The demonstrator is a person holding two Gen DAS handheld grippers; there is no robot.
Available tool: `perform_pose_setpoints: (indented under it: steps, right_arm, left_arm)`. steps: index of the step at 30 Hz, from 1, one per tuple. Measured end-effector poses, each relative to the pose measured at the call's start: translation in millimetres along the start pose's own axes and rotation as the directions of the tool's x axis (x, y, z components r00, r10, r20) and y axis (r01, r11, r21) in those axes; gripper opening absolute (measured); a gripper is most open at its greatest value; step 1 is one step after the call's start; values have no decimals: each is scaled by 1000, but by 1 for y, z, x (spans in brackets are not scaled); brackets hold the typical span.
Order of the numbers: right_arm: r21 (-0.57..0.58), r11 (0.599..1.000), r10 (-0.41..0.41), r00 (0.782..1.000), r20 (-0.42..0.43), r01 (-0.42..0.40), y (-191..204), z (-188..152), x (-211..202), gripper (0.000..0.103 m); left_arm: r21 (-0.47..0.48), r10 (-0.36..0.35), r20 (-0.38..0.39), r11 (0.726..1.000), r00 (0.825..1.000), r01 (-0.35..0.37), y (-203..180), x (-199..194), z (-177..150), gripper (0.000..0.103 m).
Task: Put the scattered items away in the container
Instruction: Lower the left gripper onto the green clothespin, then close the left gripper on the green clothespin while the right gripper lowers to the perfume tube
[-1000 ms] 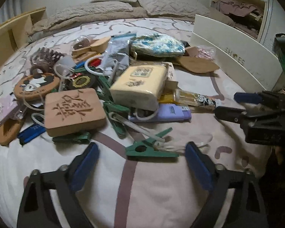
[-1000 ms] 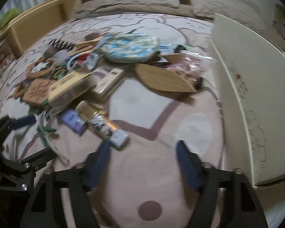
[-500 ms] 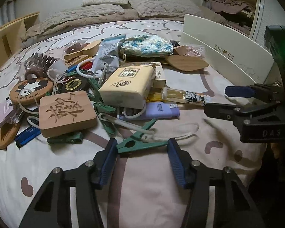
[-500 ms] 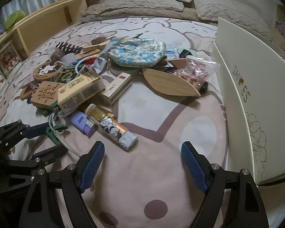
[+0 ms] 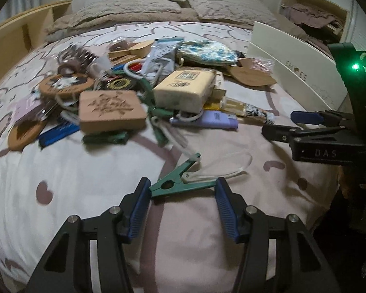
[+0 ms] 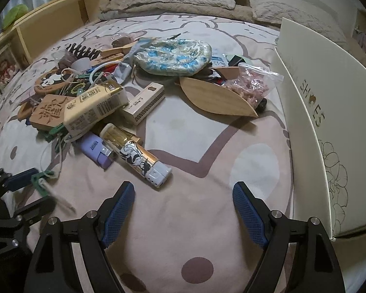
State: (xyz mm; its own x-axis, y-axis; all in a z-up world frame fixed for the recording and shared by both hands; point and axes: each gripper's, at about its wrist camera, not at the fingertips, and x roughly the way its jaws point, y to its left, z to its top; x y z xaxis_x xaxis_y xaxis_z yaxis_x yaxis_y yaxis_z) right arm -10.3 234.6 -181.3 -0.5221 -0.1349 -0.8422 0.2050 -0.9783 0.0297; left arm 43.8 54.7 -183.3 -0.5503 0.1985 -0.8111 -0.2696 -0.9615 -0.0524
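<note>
My left gripper (image 5: 181, 188) is shut on a green plastic clip (image 5: 175, 183), one pad at each end of it. A clear cord loop (image 5: 231, 163) trails from the clip, which sits apart from the pile on the pink bedspread. In the right wrist view the left gripper (image 6: 34, 188) with the green clip (image 6: 40, 179) shows at the left edge. My right gripper (image 6: 183, 193) stands open over bare bedspread, just short of a gold tube (image 6: 134, 153). The white shoe box (image 6: 317, 112) stands to its right.
The pile holds a carved wooden block (image 5: 109, 112), a yellow carton (image 5: 183, 90), a purple lighter (image 5: 207, 119), a floral pouch (image 6: 173, 56), a wooden leaf (image 6: 217, 97) and a bag of pink bits (image 6: 253, 85). Pillows lie behind, a wooden shelf (image 6: 61, 17) on the left.
The left gripper's jaws went from wide apart to closed on the green clip, then drew it toward the near side, away from the pile. The right gripper stayed where it was.
</note>
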Motion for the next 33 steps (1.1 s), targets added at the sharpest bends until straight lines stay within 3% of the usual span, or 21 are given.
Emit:
perform_pose_setpoints:
  steps: [13, 18, 21, 24, 28, 31, 33]
  right_arm:
    - [-89, 987, -131, 991, 21, 132, 4, 11, 5, 83]
    - [-171, 956, -231, 970, 71, 240, 8, 20, 11, 84]
    - [-187, 949, -241, 966, 95, 255, 7, 22, 11, 84]
    - [-196, 959, -183, 976, 116, 203, 8, 18, 3, 84]
    - [-241, 970, 48, 987, 154, -10, 14, 16, -17, 84]
    - [-302, 943, 181, 977, 117, -139, 21, 16, -19, 84]
    - [-351, 922, 206, 975, 83, -165, 26, 15, -15, 84]
  left_arm:
    - [-151, 37, -25, 988, 999, -40, 38, -16, -5, 54]
    - [-170, 55, -25, 984, 998, -58, 45, -17, -5, 54]
    - [-172, 60, -29, 983, 998, -65, 46, -15, -6, 54]
    - [-177, 62, -27, 982, 998, -66, 47, -15, -6, 54]
    - [-194, 53, -25, 979, 998, -57, 49, -16, -7, 56]
    - [-210, 55, -19, 976, 998, -57, 50, -17, -8, 77]
    - [-216, 58, -19, 974, 998, -61, 49, -16, -9, 79]
